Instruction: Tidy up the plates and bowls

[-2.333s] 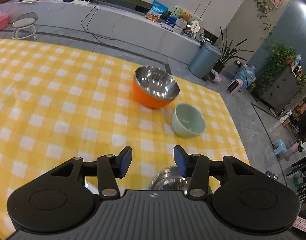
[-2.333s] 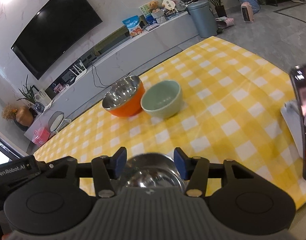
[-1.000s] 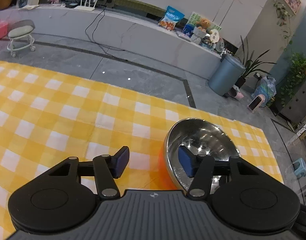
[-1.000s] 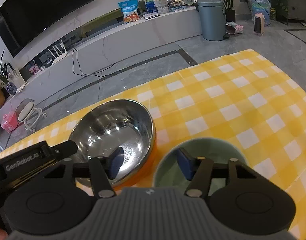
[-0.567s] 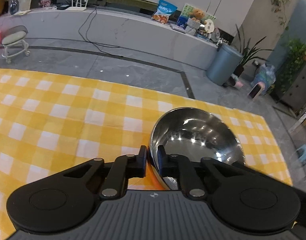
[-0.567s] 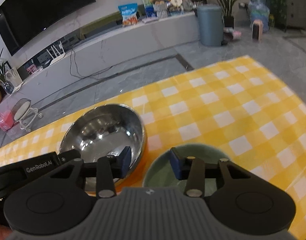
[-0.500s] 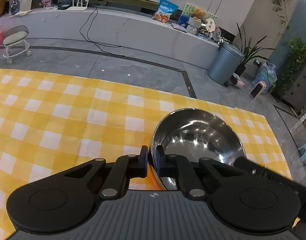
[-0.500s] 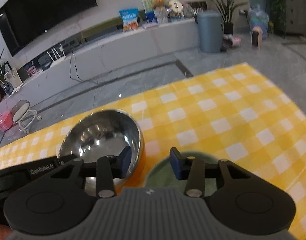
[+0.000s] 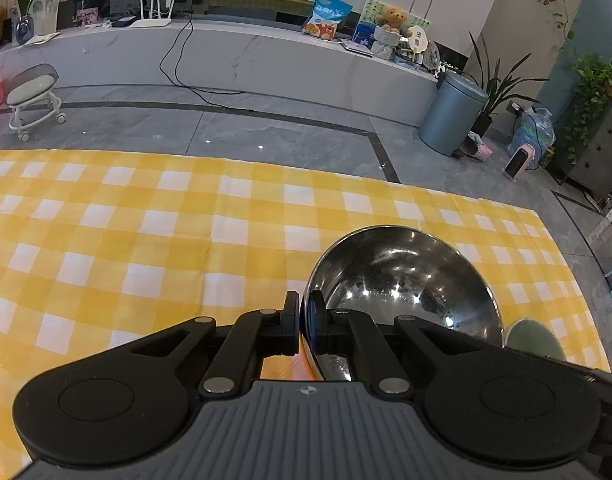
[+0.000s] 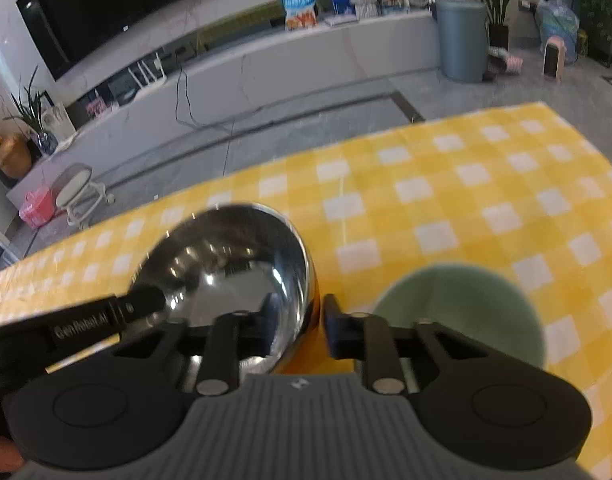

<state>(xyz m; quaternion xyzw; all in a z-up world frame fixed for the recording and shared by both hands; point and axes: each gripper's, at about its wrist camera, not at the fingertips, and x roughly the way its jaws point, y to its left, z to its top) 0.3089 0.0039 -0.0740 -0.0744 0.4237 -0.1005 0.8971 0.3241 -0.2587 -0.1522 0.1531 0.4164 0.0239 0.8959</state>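
An orange bowl with a steel inside (image 9: 406,280) stands on the yellow checked tablecloth (image 9: 146,232). My left gripper (image 9: 304,322) is shut on its left rim. The bowl also shows in the right wrist view (image 10: 230,276), with the left gripper's arm reaching in from the left. My right gripper (image 10: 296,326) is open, with its jaws either side of the bowl's right rim. A pale green bowl (image 10: 458,312) stands just right of the orange bowl; its edge shows in the left wrist view (image 9: 534,340).
The table's far edge (image 9: 266,164) lies beyond the bowls, with grey floor past it. A white stool (image 9: 32,100), a grey bin (image 9: 452,114) and a long white TV bench (image 9: 226,60) stand across the room.
My left gripper reached the orange bowl and shut on its rim. My right gripper shifted left from the green bowl, so its jaws now straddle the orange bowl's right rim.
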